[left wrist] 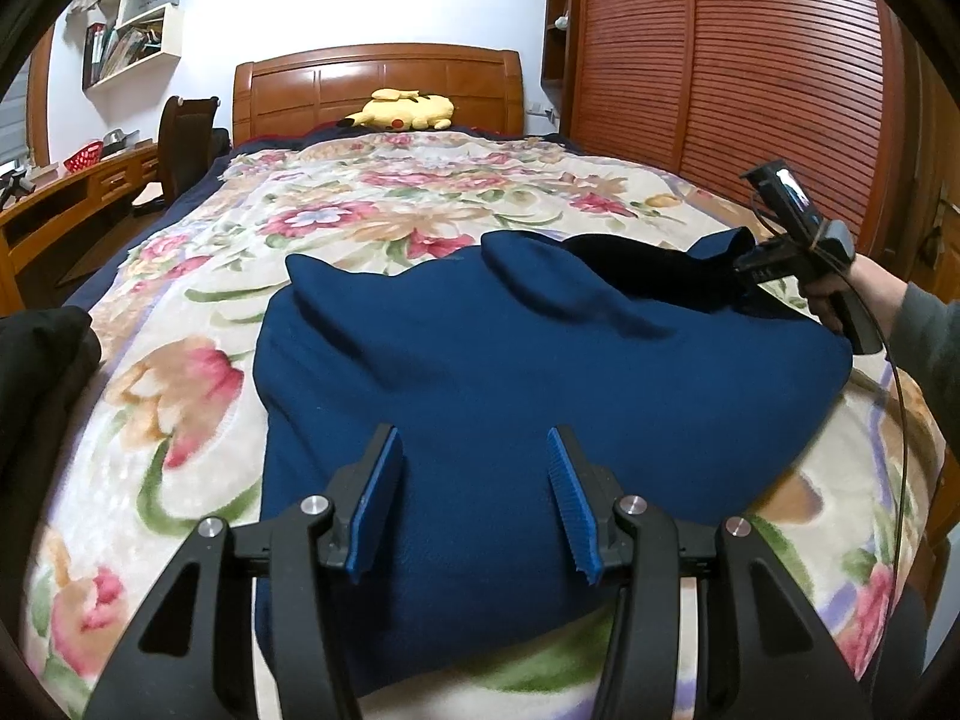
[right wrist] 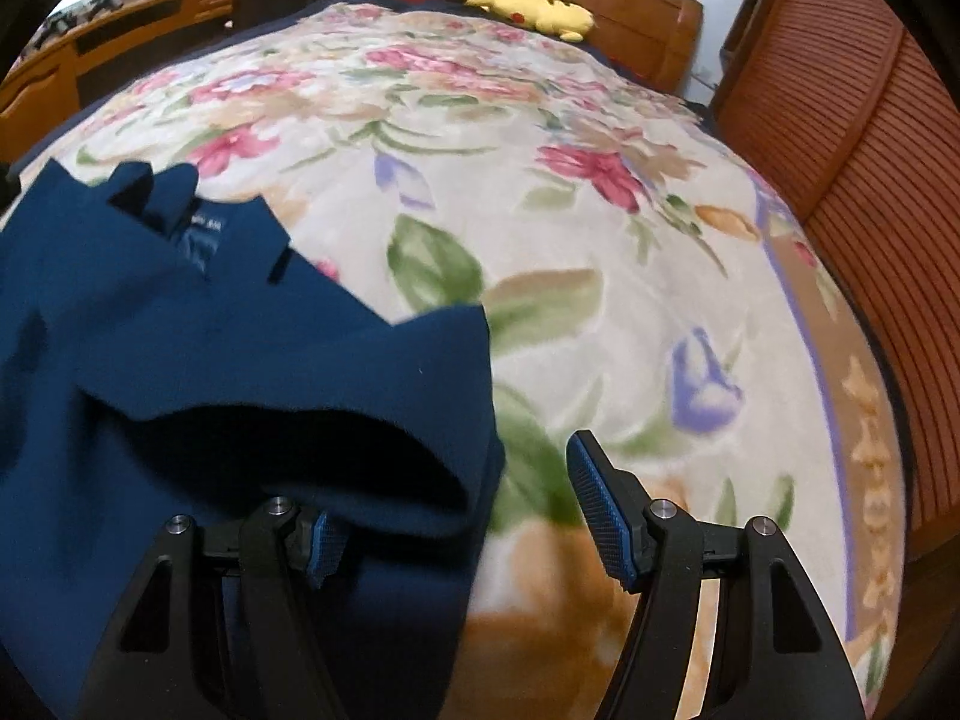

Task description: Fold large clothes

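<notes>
A dark blue garment lies partly folded on the floral blanket of a bed. My left gripper hovers open over the garment's near edge, with nothing pinched between its blue pads. My right gripper, held by a hand, is at the garment's far right corner, where a fold stands raised with a dark hollow under it. In the right wrist view the right gripper stands wide open. The blue garment drapes over its left finger and hides the tip. Its right finger is bare above the blanket.
A yellow plush toy rests against the wooden headboard. A slatted wooden wardrobe runs along the bed's right side. A desk and chair stand at the left. Dark cloth lies at the left edge.
</notes>
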The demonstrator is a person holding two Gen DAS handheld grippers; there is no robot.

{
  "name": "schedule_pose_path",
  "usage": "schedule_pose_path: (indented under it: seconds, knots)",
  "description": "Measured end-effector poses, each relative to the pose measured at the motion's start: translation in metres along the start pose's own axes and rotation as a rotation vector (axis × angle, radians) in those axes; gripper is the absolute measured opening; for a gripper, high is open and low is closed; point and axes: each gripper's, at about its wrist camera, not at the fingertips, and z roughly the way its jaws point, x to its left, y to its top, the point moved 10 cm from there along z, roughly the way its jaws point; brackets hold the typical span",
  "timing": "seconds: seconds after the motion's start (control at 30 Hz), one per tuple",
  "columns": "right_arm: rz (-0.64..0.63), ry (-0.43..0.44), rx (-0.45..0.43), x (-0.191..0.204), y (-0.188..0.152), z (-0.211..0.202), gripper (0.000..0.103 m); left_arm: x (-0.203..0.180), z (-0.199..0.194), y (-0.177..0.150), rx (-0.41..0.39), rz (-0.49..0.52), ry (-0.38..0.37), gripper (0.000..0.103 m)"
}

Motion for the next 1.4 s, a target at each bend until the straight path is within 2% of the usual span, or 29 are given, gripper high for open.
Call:
schedule_pose_path:
  seconds: [0.03, 0.1, 0.17, 0.23, 0.37, 0.4, 0.47, 0.5, 0.57, 0.6, 0.73, 0.8, 0.87, 0.97, 1.2, 1.4]
  knots:
    - [-0.003, 0.011, 0.000, 0.001, 0.002, 0.002, 0.060, 0.000, 0.000, 0.000, 0.001, 0.001, -0.001, 0.049]
    - [-0.015, 0.039, -0.005, 0.006, 0.006, 0.007, 0.043, 0.000, 0.001, 0.000, 0.003, 0.003, -0.002, 0.049]
    - [-0.003, 0.092, -0.015, 0.012, 0.011, 0.010, 0.011, -0.001, 0.002, 0.000, 0.007, 0.005, -0.003, 0.049]
    - [0.009, 0.120, -0.052, 0.014, 0.018, 0.006, 0.005, -0.001, 0.003, 0.000, 0.008, 0.007, -0.006, 0.049]
    - [0.050, 0.125, -0.146, 0.008, 0.039, -0.008, 0.003, -0.002, 0.005, 0.000, 0.010, 0.010, -0.008, 0.049]
    - [0.067, 0.107, -0.166, 0.003, 0.044, -0.011, 0.003, -0.003, 0.005, 0.001, 0.011, 0.011, -0.009, 0.049]
    - [0.120, 0.042, -0.152, -0.012, 0.048, -0.007, 0.001, -0.003, 0.006, 0.000, 0.014, 0.011, -0.008, 0.049]
    - [0.168, -0.014, -0.105, -0.025, 0.046, 0.002, 0.001, -0.003, 0.007, 0.000, 0.016, 0.012, -0.008, 0.049]
    - [0.266, -0.049, -0.028, -0.043, 0.038, 0.017, 0.001, -0.003, 0.007, -0.001, 0.019, 0.013, -0.008, 0.049]
    - [0.296, -0.073, -0.018, -0.051, 0.036, 0.020, 0.001, -0.003, 0.007, -0.001, 0.019, 0.012, -0.008, 0.049]
    - [0.316, -0.057, -0.059, -0.061, 0.038, 0.012, 0.001, -0.001, 0.007, -0.001, 0.018, 0.007, -0.008, 0.049]
    - [0.312, -0.047, -0.079, -0.059, 0.041, 0.005, 0.005, 0.000, 0.007, 0.000, 0.018, 0.003, -0.007, 0.049]
    - [0.300, -0.032, -0.095, -0.054, 0.042, -0.005, 0.024, 0.002, 0.007, 0.000, 0.015, 0.001, -0.004, 0.049]
    - [0.273, -0.009, -0.096, -0.044, 0.041, -0.012, 0.045, 0.003, 0.006, -0.001, 0.013, 0.001, 0.002, 0.049]
    - [0.188, -0.021, -0.107, -0.018, 0.020, -0.043, 0.047, 0.017, -0.007, -0.001, -0.011, -0.009, 0.029, 0.049]
    - [0.156, 0.012, -0.123, 0.005, -0.021, -0.081, 0.047, 0.029, -0.014, -0.004, -0.003, -0.020, 0.028, 0.050]
